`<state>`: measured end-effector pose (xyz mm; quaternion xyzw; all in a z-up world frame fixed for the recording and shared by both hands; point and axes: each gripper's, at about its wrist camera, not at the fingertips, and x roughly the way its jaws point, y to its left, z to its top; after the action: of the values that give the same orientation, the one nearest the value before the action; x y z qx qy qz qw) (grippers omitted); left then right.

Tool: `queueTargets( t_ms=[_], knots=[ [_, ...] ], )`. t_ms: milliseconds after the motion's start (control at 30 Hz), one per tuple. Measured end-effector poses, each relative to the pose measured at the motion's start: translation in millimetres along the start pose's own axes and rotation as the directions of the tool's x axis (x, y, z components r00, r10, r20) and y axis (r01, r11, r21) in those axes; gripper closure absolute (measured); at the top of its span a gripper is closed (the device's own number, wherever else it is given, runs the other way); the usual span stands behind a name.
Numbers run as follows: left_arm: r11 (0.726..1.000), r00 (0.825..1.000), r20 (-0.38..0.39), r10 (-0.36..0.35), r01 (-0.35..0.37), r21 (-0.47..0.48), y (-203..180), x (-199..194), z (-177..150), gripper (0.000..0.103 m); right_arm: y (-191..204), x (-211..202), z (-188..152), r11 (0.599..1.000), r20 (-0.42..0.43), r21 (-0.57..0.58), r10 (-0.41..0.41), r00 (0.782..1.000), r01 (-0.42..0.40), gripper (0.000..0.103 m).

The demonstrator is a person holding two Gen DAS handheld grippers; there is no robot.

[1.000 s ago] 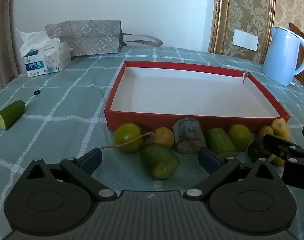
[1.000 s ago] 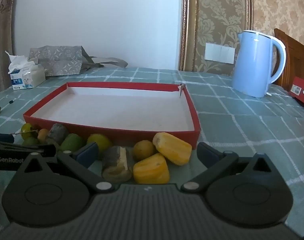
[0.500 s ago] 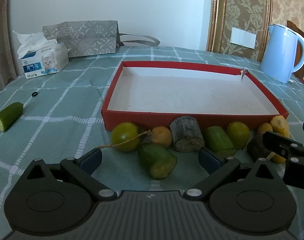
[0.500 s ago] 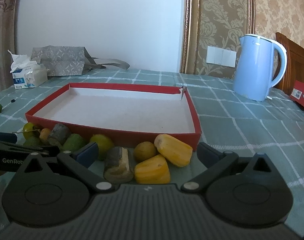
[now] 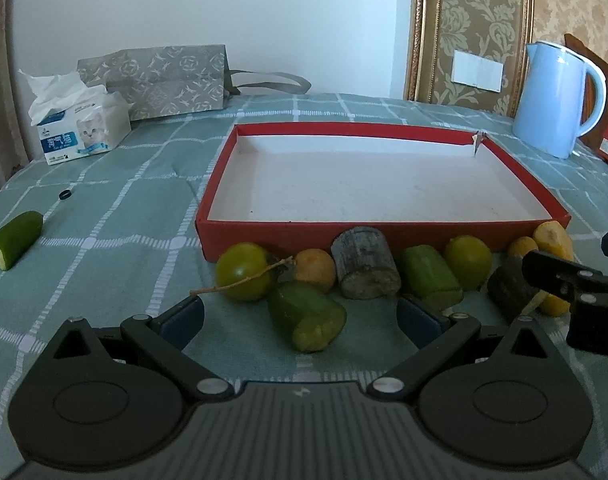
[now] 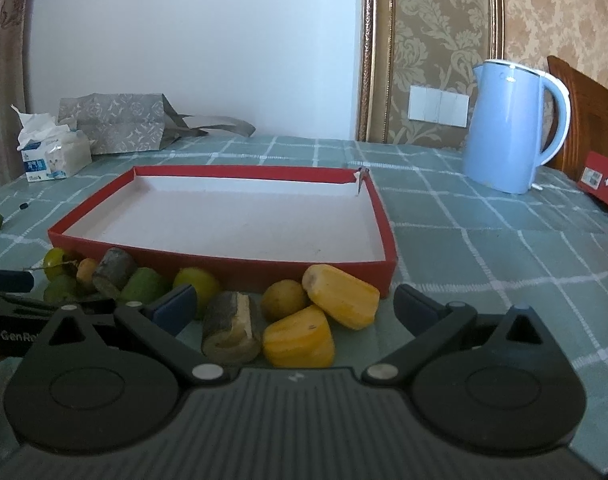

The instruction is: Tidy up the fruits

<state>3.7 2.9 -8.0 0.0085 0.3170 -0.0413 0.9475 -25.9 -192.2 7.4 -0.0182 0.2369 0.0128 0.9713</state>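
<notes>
Fruits lay in a row against the red tray's near wall. Left gripper and right gripper both hovered spread wide, holding nothing. Right gripper's body hid the row's far-right pieces.

Fruit pieces crowd the red tray's near wall; its white floor lies bare.

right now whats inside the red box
Nothing shows inside the red box: its white floor looks bare in both wrist views. Its front wall hides the strip of floor just behind it. The fruits lie outside.
</notes>
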Motion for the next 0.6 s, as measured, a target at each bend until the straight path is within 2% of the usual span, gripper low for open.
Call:
queueTargets(
  t_ms=[600],
  knots=[
    [1.000,1.000,0.003,0.000,0.000,-0.016,21.2,-10.3,-8.6,0.000,-3.0,-3.1,0.9,1.000,0.041,0.007,0.005,0.999,-0.005,0.000]
  ],
)
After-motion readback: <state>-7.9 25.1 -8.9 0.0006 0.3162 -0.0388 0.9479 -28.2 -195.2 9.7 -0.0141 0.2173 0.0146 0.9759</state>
